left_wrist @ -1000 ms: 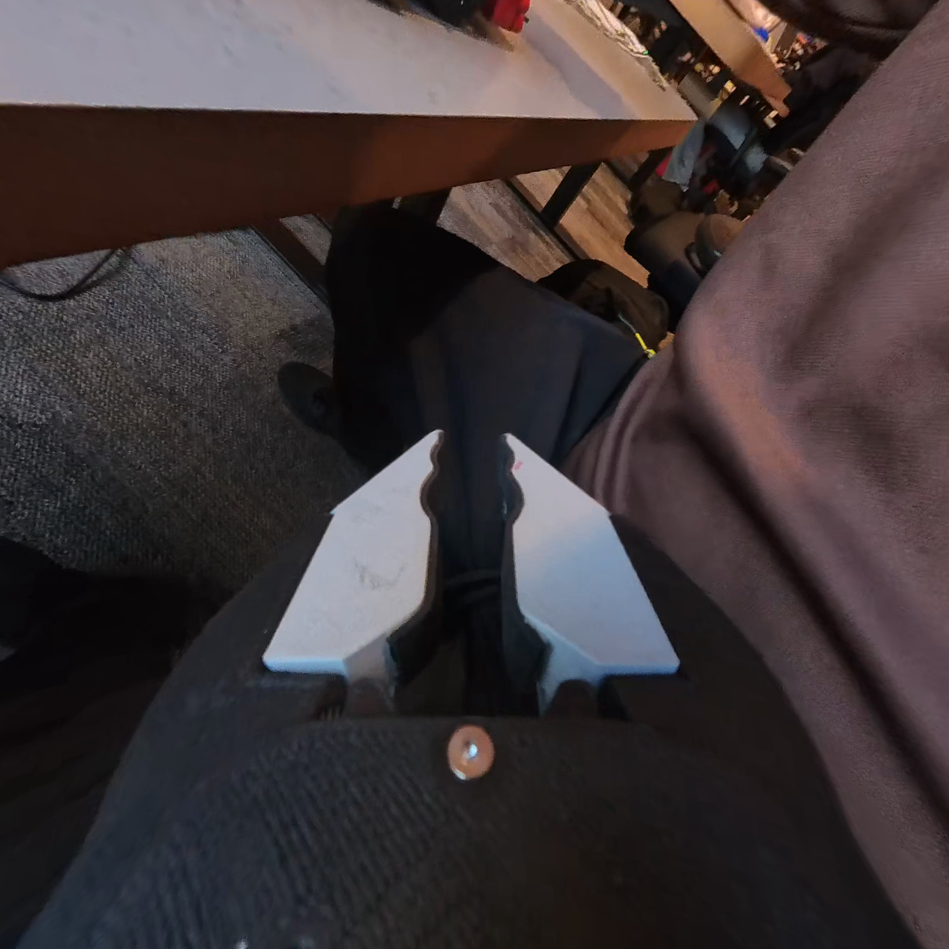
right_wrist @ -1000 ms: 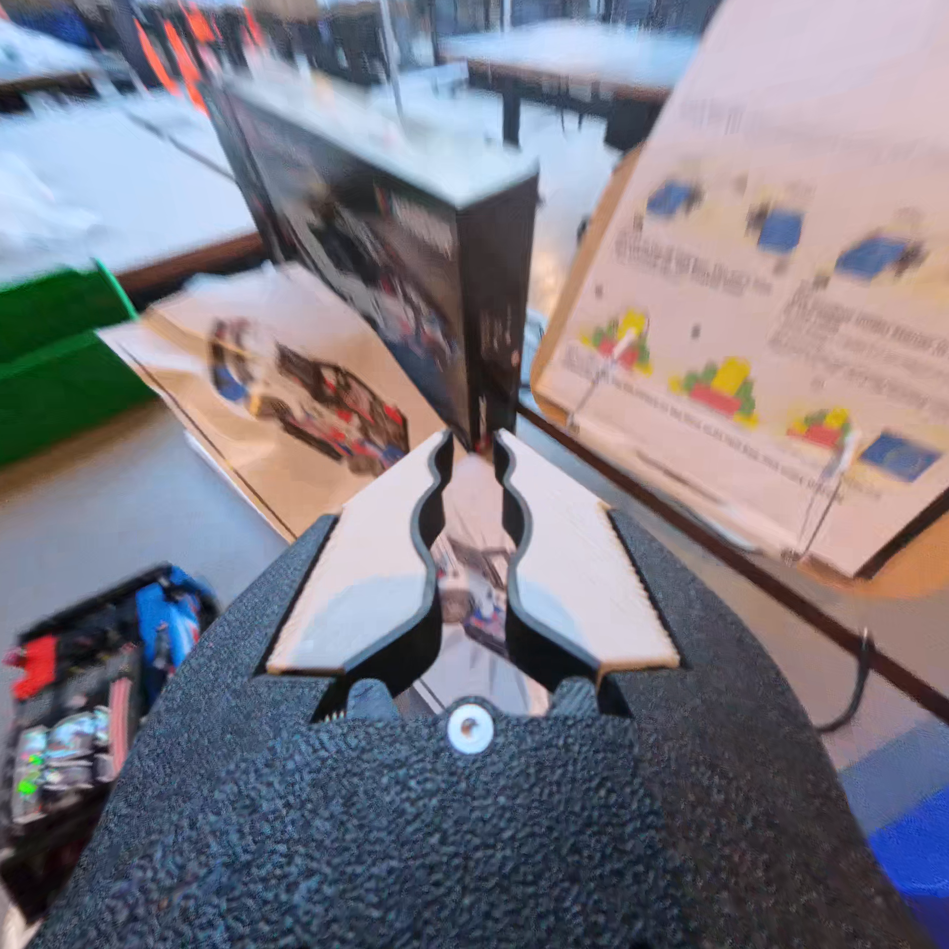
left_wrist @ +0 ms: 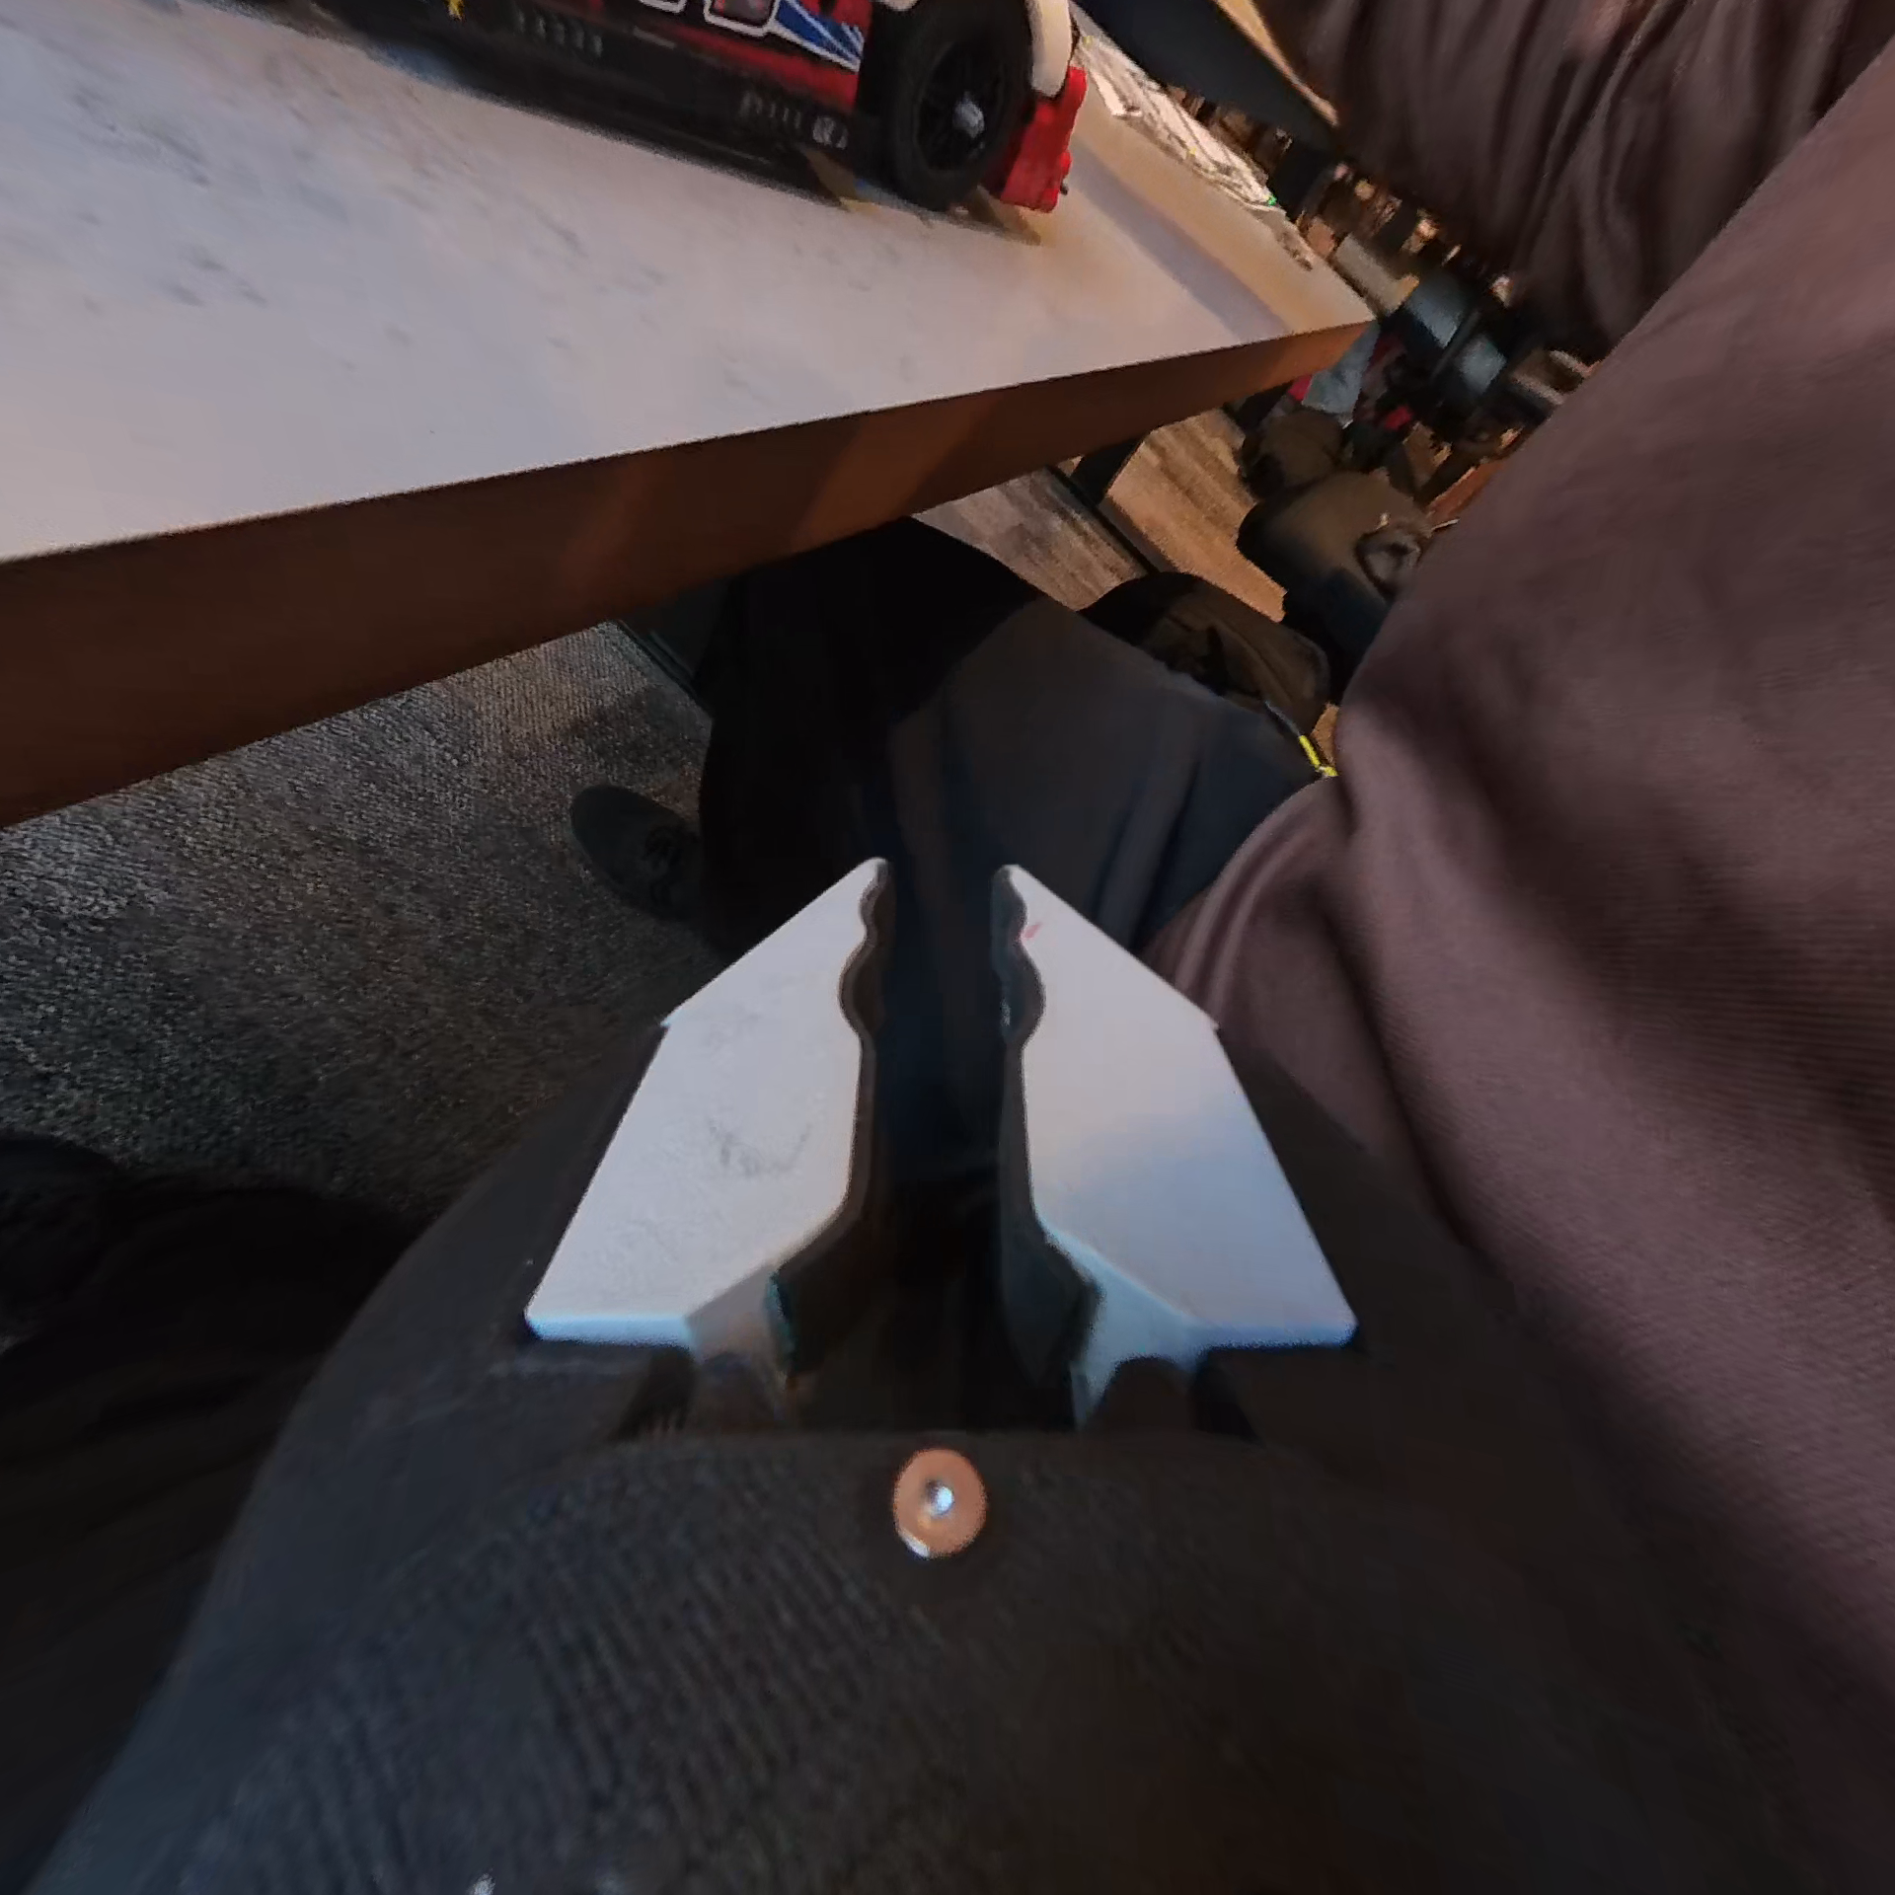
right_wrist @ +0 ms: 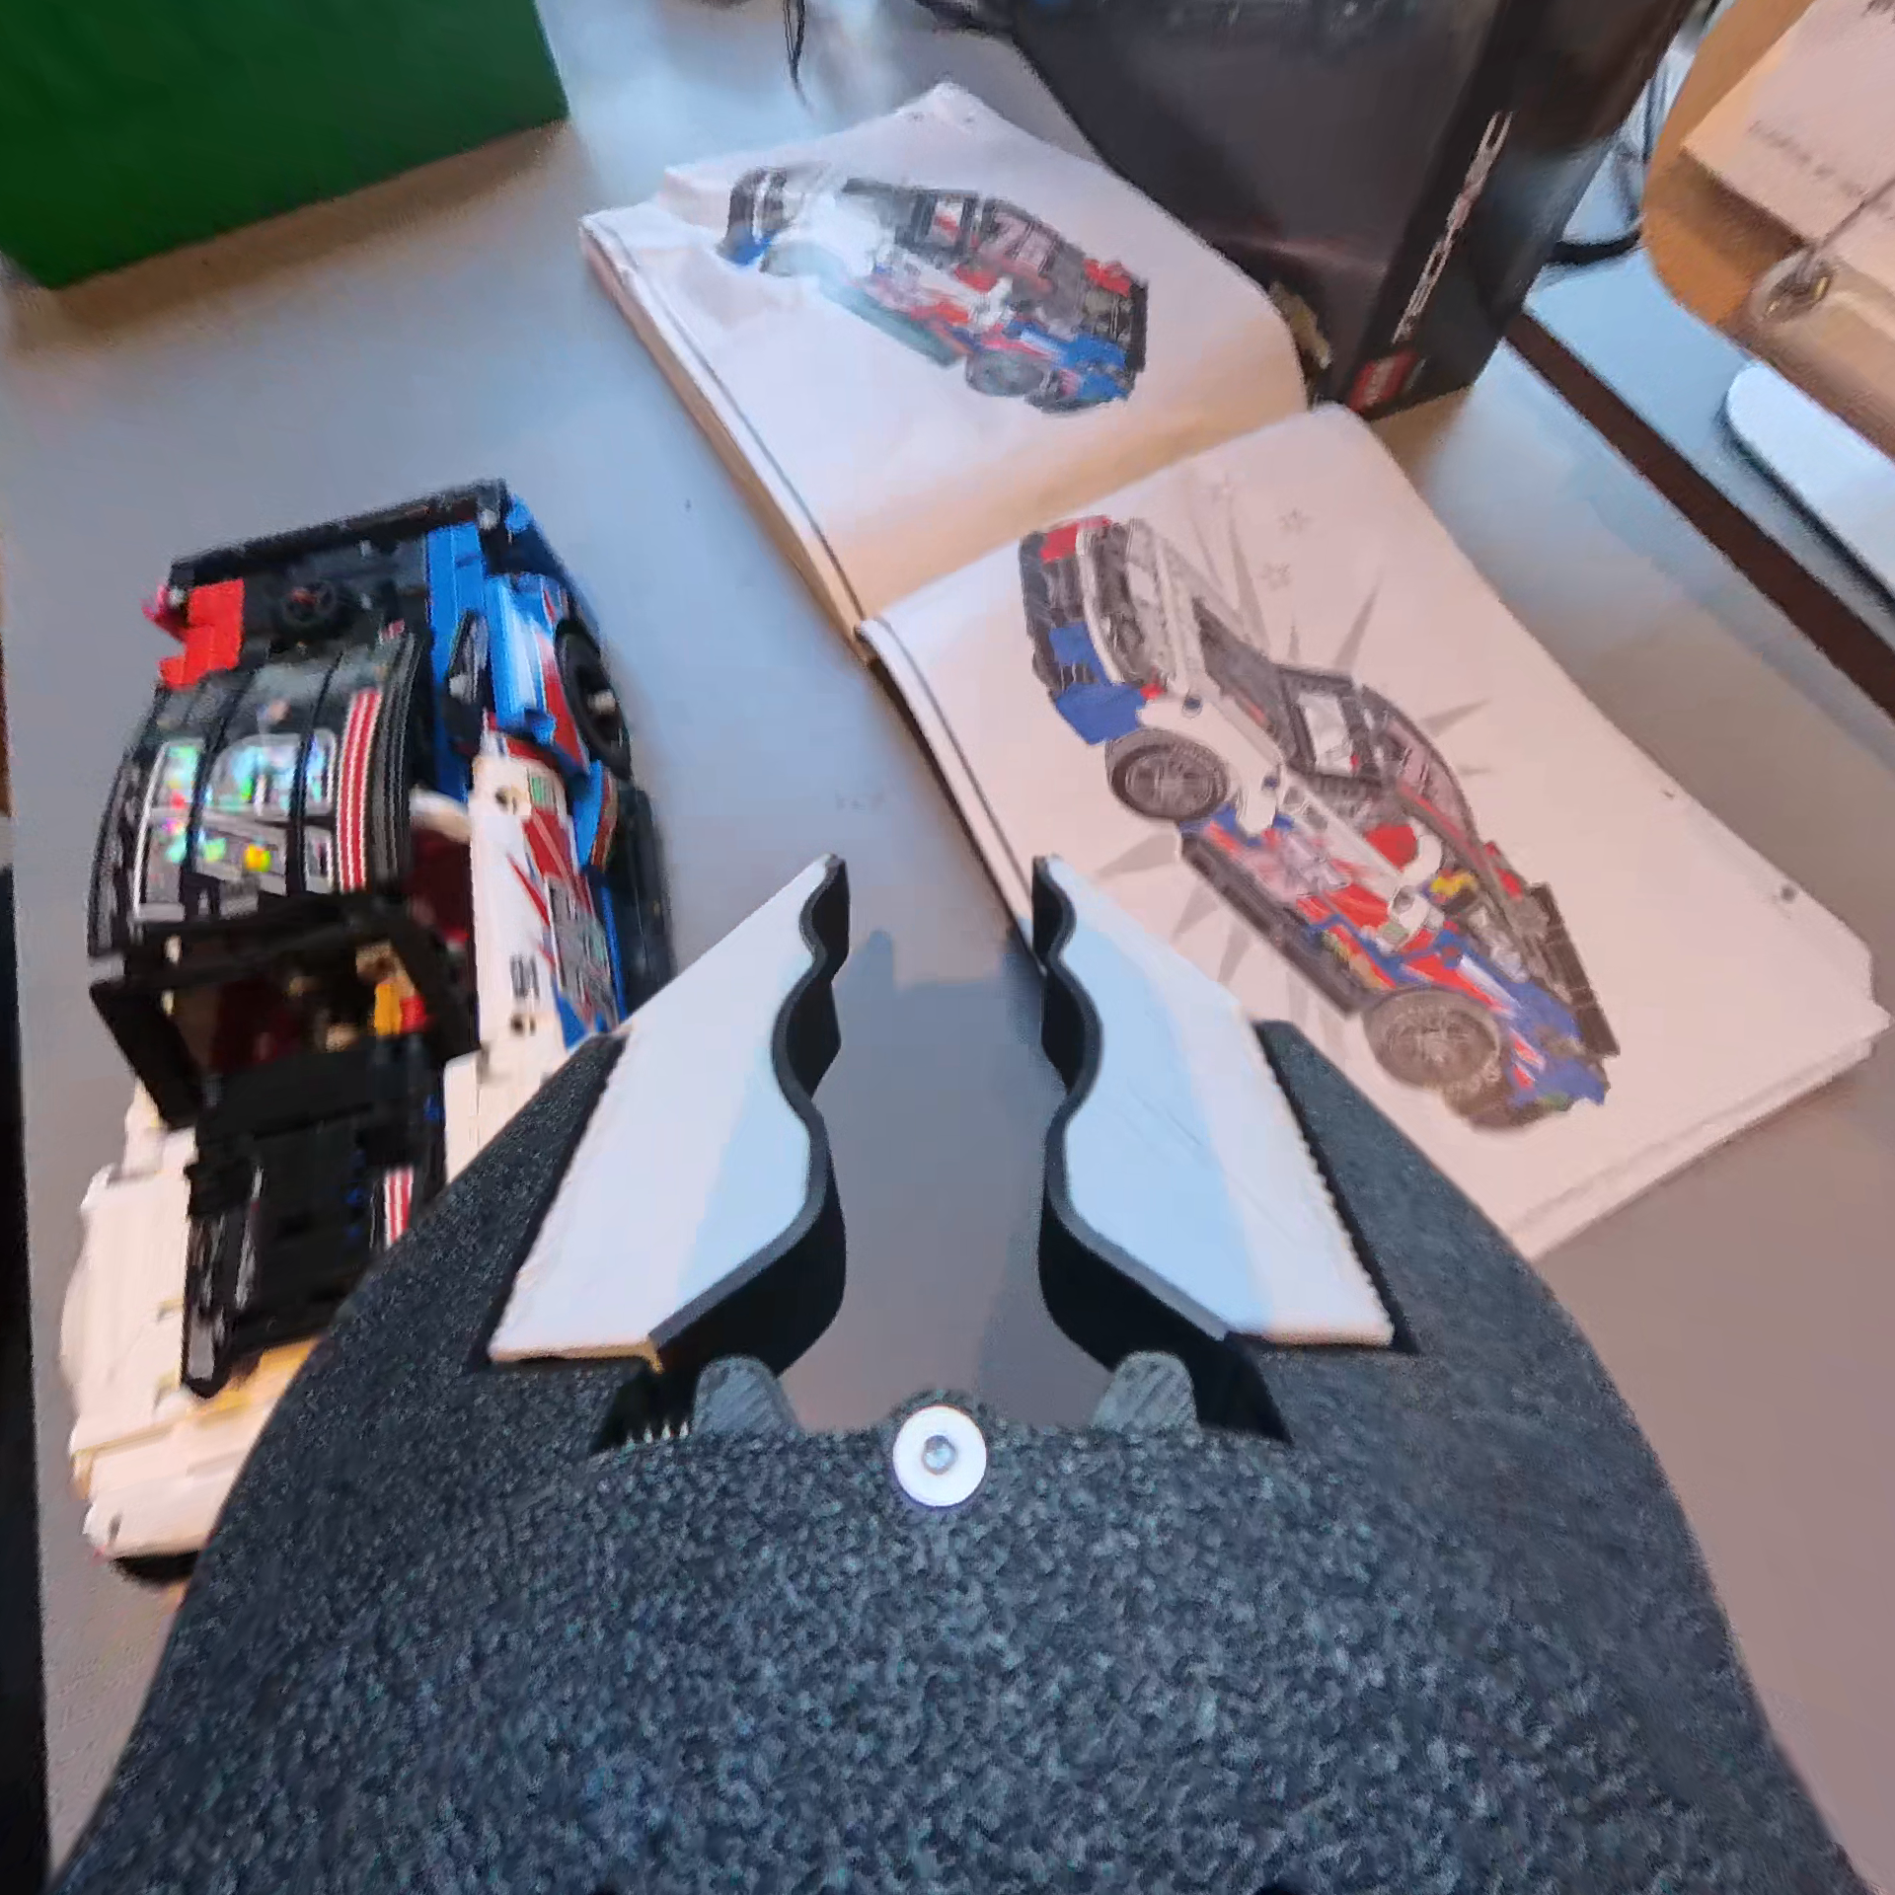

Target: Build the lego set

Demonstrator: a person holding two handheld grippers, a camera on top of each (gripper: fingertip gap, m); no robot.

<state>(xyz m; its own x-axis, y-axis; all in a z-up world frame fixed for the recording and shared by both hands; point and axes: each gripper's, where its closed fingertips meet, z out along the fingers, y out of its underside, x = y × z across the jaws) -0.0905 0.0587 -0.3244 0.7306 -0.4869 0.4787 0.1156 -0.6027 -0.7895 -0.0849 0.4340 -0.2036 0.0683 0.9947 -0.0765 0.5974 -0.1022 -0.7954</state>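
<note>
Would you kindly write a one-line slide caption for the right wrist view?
Open right claw hovers above the grey table, between the toy car and the open instruction booklet.

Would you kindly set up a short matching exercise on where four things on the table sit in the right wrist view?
Things:
1. blue, white and black lego car
2. open instruction booklet
3. green box
4. black set box

Places:
A. top left corner
B. left of the right gripper
C. top right, behind the booklet
D. centre to right, lying flat

Pairs: 1-B, 2-D, 3-A, 4-C
</note>
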